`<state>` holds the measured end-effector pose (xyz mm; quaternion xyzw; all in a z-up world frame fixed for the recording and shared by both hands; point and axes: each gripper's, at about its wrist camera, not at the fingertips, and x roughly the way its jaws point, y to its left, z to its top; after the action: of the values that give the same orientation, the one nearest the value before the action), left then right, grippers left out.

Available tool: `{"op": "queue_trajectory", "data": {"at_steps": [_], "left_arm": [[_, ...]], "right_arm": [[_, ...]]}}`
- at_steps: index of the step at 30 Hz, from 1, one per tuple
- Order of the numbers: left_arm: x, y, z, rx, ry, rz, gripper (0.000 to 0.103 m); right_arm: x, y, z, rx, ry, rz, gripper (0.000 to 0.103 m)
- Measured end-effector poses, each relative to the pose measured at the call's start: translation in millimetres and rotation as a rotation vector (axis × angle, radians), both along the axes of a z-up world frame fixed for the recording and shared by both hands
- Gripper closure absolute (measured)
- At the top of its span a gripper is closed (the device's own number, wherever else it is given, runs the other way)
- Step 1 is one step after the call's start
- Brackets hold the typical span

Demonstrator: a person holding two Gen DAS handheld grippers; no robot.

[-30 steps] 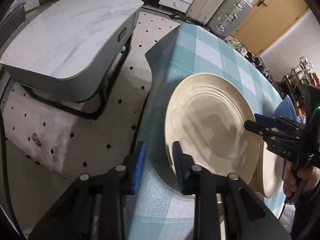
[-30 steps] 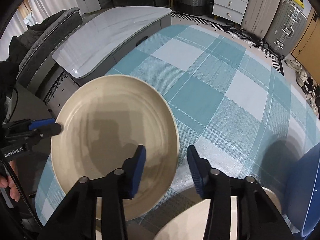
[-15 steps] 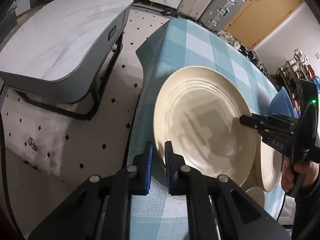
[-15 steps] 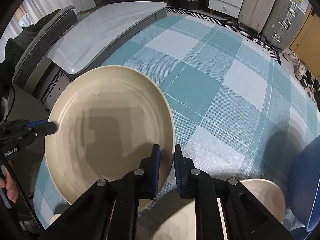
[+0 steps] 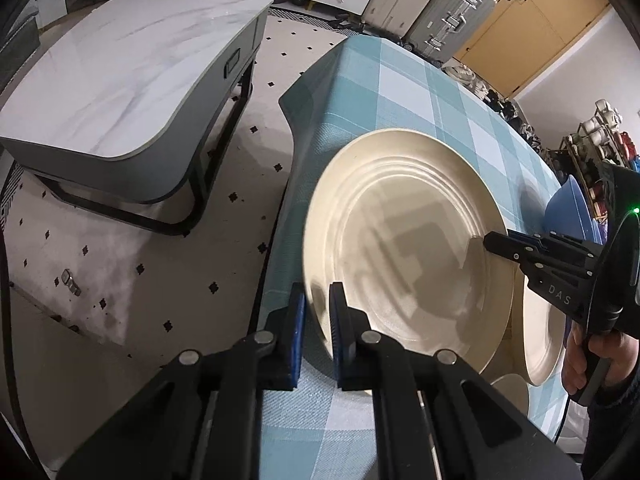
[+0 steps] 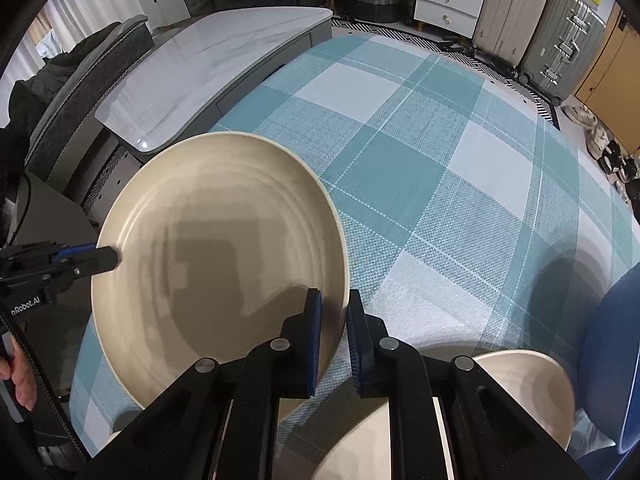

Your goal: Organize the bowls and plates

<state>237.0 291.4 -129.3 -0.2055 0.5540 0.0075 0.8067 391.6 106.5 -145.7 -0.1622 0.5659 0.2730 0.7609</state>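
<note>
Left gripper [image 5: 317, 322]: black frame with blue-padded fingers [image 5: 295, 328], sitting nearly closed and pinching the near rim of the large cream plate [image 5: 404, 240] from either side; in the right wrist view it is reaching in from the left edge, with part of the left hand [image 6: 18, 376] showing low behind it. Right gripper [image 6: 333, 330]: same build, fingers [image 6: 314, 332] drawn close and clamping the opposite rim of that plate; in the left wrist view the right hand [image 5: 596, 354] is wrapping its handle at the right edge.
</note>
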Motion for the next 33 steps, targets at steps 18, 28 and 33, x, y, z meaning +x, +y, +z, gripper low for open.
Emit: {"op": "queue_trajectory", "data": {"at_steps": [18, 28, 33], "left_arm": [[-3, -4, 8, 0.017, 0.025, 0.031, 0.094], [-3, 2, -2, 0.008, 0.047, 0.042, 0.094], [-3, 3, -4, 0.007, 0.05, 0.048, 0.094]], "right_arm": [[1, 7, 11, -0.041, 0.004, -0.024, 0.094], [2, 2, -2, 0.007, 0.031, -0.057, 0.094], [-6, -2, -4, 0.017, 0.021, -0.058, 0.093]]}}
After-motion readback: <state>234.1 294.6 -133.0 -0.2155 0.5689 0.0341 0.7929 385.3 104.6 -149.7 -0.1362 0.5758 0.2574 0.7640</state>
